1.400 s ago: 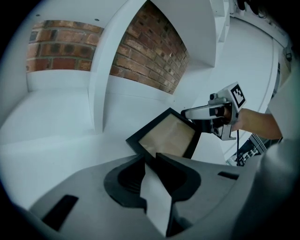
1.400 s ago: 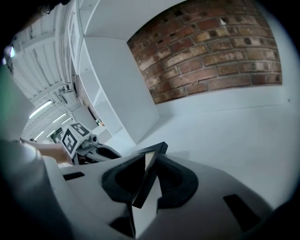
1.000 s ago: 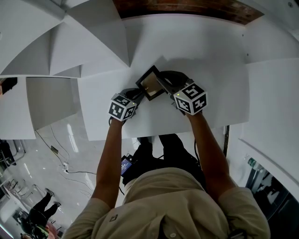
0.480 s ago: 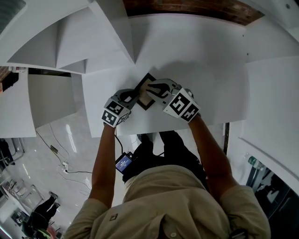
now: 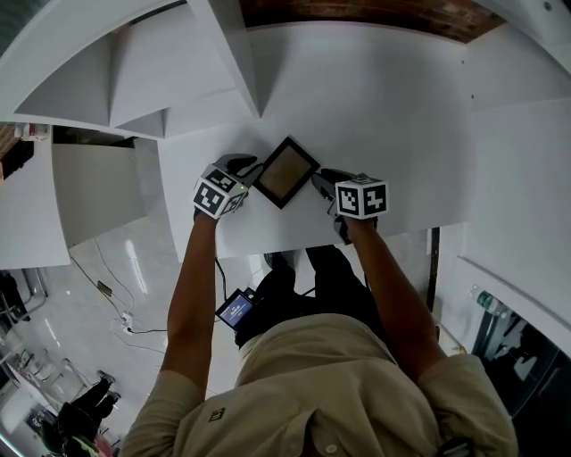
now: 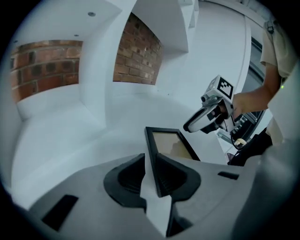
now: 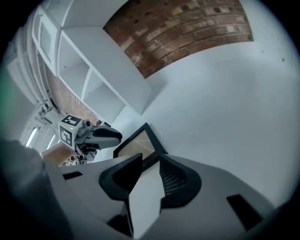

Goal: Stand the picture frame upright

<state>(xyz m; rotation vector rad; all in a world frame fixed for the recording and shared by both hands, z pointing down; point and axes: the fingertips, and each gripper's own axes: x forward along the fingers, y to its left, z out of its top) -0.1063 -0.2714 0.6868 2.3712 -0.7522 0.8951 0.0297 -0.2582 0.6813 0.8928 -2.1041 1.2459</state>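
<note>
Black picture frame [image 5: 285, 171] in L gripper [image 6: 150, 158]

The picture frame [image 5: 285, 171] has a black border around a dull tan-brown panel. Under it the table [image 5: 393, 107] is plain white, the shelves [image 5: 134, 80] are white too, and the brick wall [image 5: 357, 11] is red-brown. The left gripper [image 5: 243, 166] and right gripper [image 5: 323, 181] show dark grey jaws, and each cube bears black-and-white square markers. The person's shirt [image 5: 330, 384] is khaki.
</note>
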